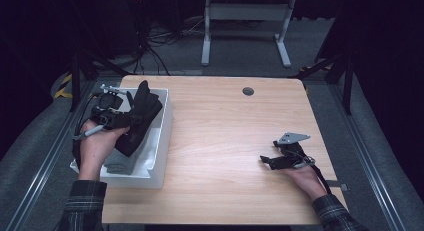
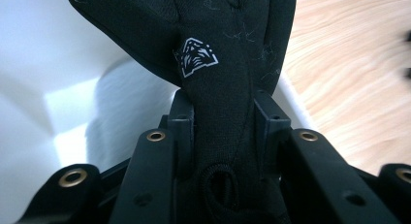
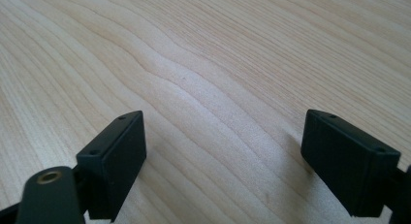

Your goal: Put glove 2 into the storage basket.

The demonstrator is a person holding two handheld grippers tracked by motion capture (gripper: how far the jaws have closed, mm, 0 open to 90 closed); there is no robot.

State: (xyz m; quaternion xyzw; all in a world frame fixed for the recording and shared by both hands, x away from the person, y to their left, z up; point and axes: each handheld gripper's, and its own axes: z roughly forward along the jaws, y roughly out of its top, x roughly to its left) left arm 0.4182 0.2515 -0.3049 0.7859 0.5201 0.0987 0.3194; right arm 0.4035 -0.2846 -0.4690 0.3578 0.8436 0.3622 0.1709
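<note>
Black glove, white emblem, lint-flecked fabric

matt cloth glove (linty), grained wood table

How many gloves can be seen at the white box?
2. One black glove is held by the left tool above the white box. One grey glove lies inside it; more may be hidden underneath.
</note>
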